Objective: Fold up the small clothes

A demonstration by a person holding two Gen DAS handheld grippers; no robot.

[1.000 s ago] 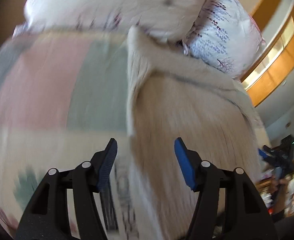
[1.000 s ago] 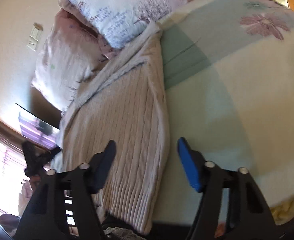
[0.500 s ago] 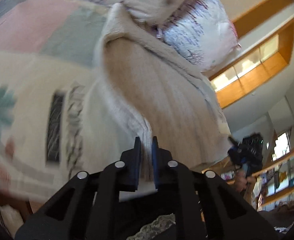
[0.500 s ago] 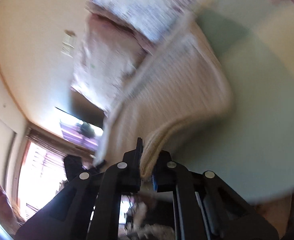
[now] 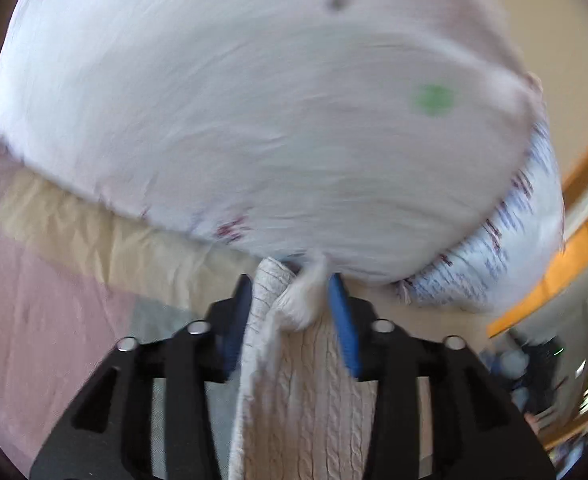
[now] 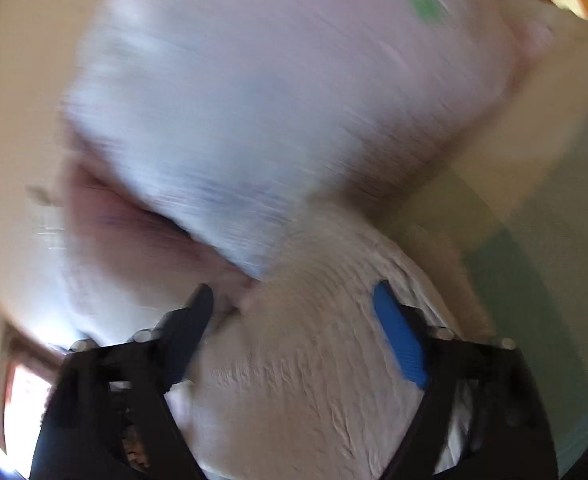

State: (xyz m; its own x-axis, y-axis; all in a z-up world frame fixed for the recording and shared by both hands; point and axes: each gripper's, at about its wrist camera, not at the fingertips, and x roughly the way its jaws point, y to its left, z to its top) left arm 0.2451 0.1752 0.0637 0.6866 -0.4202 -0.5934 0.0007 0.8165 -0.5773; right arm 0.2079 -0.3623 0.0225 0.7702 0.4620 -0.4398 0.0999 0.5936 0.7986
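A cream cable-knit sweater lies on the bed, folded over itself up near the pillows. My left gripper has its blue pads partly apart with a bunched fold of the sweater between them. In the right wrist view the sweater spreads under my right gripper, whose jaws stand wide open above the knit. The view is blurred by motion.
A big white pillow with a green dot fills the view just ahead, over a second pillow with purple print. The patchwork quilt shows pink and beige at left, and green at right in the right wrist view. A wall stands behind.
Both grippers carried the sweater's hem forward to the pillows. The right gripper went from shut on the hem to wide open. The left jaws have spread partly, with cloth still between them.
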